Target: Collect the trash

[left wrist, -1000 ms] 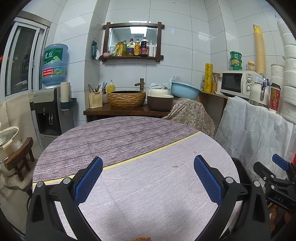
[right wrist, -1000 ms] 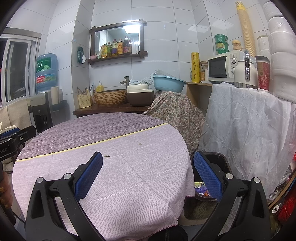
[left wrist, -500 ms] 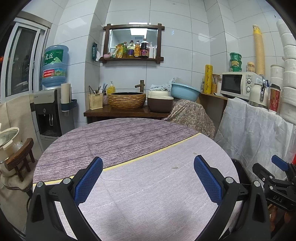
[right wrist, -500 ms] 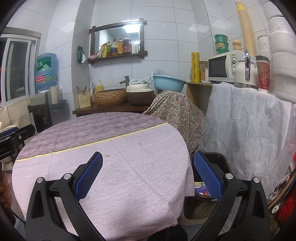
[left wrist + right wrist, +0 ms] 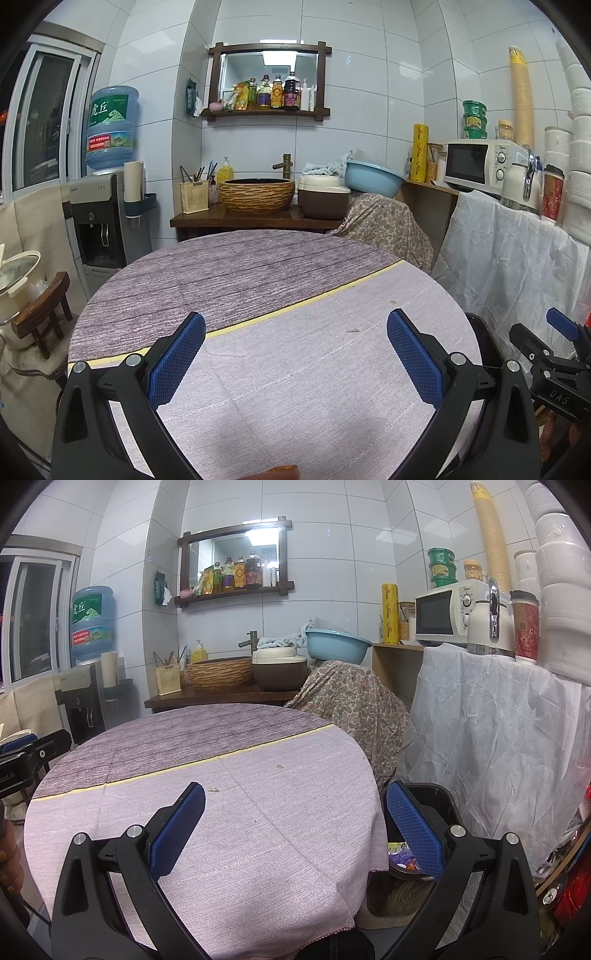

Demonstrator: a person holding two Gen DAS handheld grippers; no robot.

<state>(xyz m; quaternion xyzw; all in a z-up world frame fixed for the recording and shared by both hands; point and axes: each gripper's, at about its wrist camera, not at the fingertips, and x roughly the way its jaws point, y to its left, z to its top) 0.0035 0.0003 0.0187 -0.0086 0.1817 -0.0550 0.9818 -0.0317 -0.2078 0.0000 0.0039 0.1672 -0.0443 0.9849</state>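
My left gripper point(image 5: 295, 350) is open and empty above the round table point(image 5: 258, 280) with its purple and lilac cloth. My right gripper point(image 5: 295, 830) is open and empty above the table's right edge point(image 5: 369, 775). It also shows at the right in the left wrist view point(image 5: 554, 354). A black trash bin point(image 5: 439, 797) stands on the floor right of the table, with colourful wrappers point(image 5: 402, 853) inside; its rim shows in the left wrist view point(image 5: 484, 332). Tiny crumbs point(image 5: 353, 330) lie on the cloth. An orange scrap point(image 5: 284, 469) shows at the bottom edge.
A wooden counter point(image 5: 258, 218) with a woven basin, rice cooker and blue bowl stands behind the table. A water dispenser point(image 5: 107, 206) is at left. A white-draped shelf point(image 5: 498, 716) with microwave, kettle and cups is at right. A small wooden stool point(image 5: 44, 314) stands at left.
Both grippers stay open; the views have barely shifted. The right gripper has drifted slightly in the left wrist view.
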